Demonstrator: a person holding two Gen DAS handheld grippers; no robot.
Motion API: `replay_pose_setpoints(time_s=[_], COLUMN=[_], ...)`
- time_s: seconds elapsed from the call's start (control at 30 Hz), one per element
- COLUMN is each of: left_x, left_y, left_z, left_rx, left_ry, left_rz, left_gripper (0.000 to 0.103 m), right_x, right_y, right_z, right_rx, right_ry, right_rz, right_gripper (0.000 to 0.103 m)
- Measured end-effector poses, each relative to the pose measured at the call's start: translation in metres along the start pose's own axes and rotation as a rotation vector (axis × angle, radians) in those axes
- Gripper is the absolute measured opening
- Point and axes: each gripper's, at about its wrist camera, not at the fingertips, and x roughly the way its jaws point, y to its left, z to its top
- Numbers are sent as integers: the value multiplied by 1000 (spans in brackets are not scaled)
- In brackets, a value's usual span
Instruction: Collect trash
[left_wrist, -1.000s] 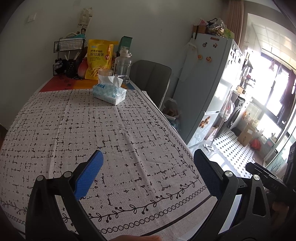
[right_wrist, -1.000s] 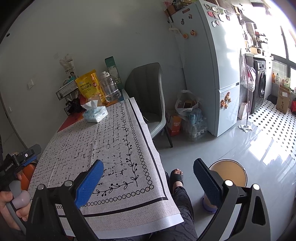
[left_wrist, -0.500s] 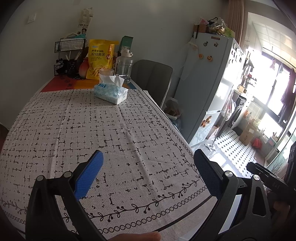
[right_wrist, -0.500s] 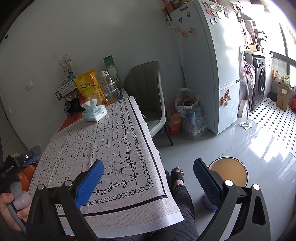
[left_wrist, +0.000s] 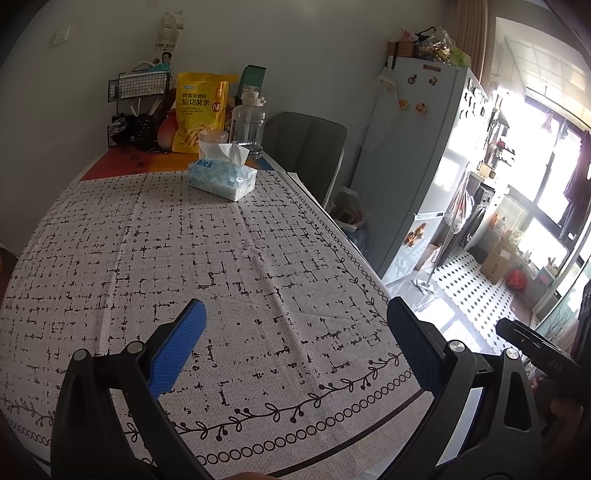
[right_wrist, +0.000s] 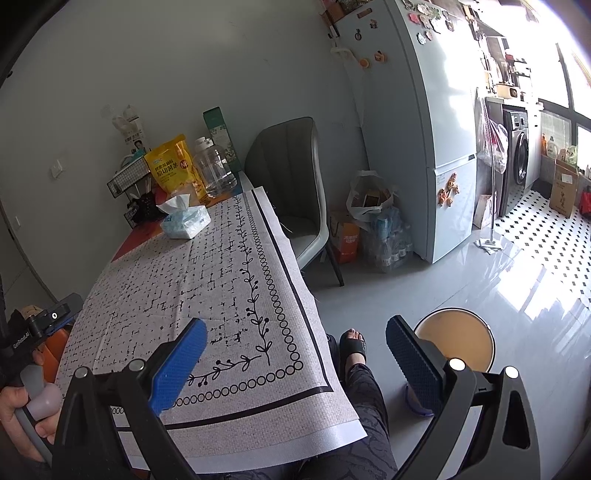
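Both the left gripper (left_wrist: 295, 347) and right gripper (right_wrist: 295, 365) hang spread wide, empty, over a patterned tablecloth (left_wrist: 221, 258). A tissue pack (left_wrist: 222, 179) sits at the far end.

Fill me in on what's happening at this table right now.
A seated person holds a two-finger gripper in each hand above a table covered by a patterned cloth. The left gripper and the right gripper both have their jaws wide apart and hold nothing. No loose trash shows on the cloth. A tissue pack sits at the far end, with a yellow snack bag and a clear jug behind it. A round bin stands on the floor by the person's foot.
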Motion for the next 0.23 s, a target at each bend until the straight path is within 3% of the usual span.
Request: replay_pose_setpoints(time_s=[0.23], left_x=[5], left_y=[4], left_z=[-2], left_rx=[-8], left_ry=[9], left_rz=[-3], left_gripper=[97], right_x=[5], right_y=[1], right_z=[-1], right_rx=[0], right_ry=[11], right_rz=[-4], right_gripper=[95])
